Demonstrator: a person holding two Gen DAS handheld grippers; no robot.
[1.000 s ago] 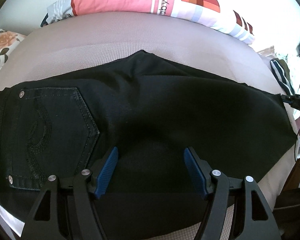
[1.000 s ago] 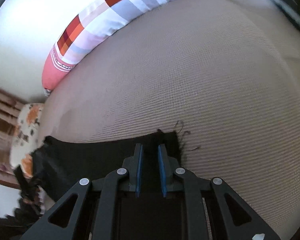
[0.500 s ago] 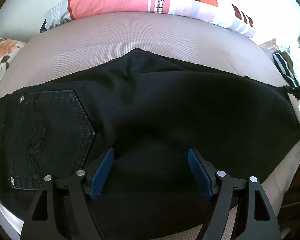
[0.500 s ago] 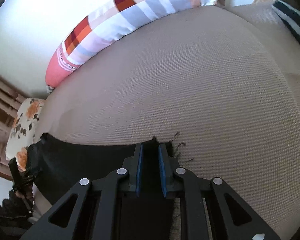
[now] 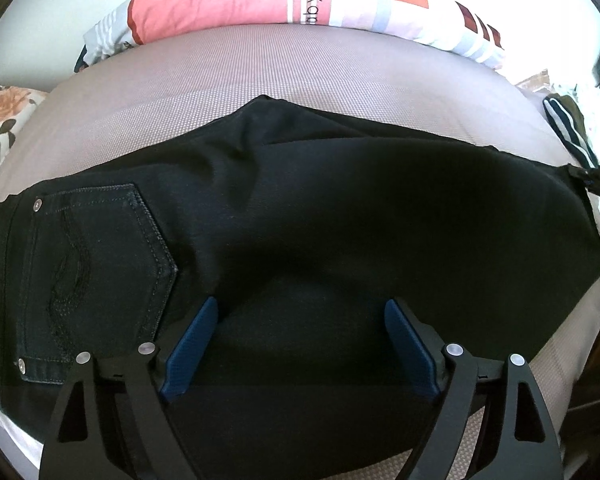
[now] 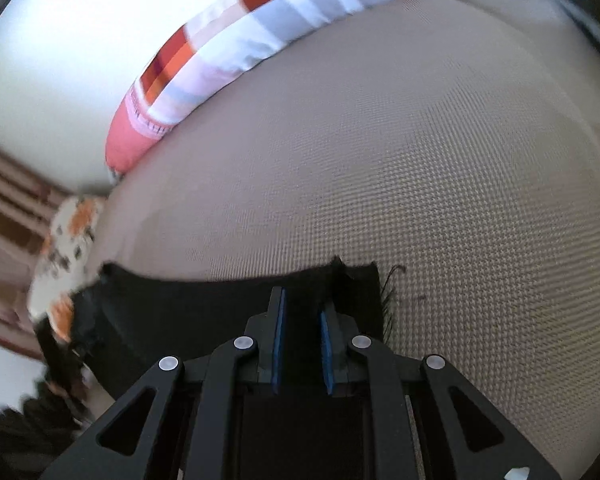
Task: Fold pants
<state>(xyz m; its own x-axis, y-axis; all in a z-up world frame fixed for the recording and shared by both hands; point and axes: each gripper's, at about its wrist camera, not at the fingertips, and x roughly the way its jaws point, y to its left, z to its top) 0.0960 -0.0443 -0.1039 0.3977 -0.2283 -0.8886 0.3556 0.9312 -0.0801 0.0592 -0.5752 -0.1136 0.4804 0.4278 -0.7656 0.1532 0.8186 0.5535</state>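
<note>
Black pants (image 5: 300, 216) lie folded lengthwise across a beige mattress (image 5: 260, 68), back pocket (image 5: 100, 264) at the left, leg hems at the far right. My left gripper (image 5: 300, 312) is open, its blue fingers resting on the thigh part near the front edge. My right gripper (image 6: 302, 308) is shut on the frayed hem end of the pants (image 6: 356, 284); it also shows in the left wrist view (image 5: 598, 178) at the far right edge.
A pink and checked pillow (image 5: 284, 0) lies along the back of the mattress by a white wall. A floral cushion (image 5: 0, 120) sits at the left. A striped dark garment (image 5: 568, 128) lies at the right.
My left gripper's fingers have spread a little wider and slid slightly nearer on the pants. My right gripper has shifted with the hem, and more of the hem corner shows beside it.
</note>
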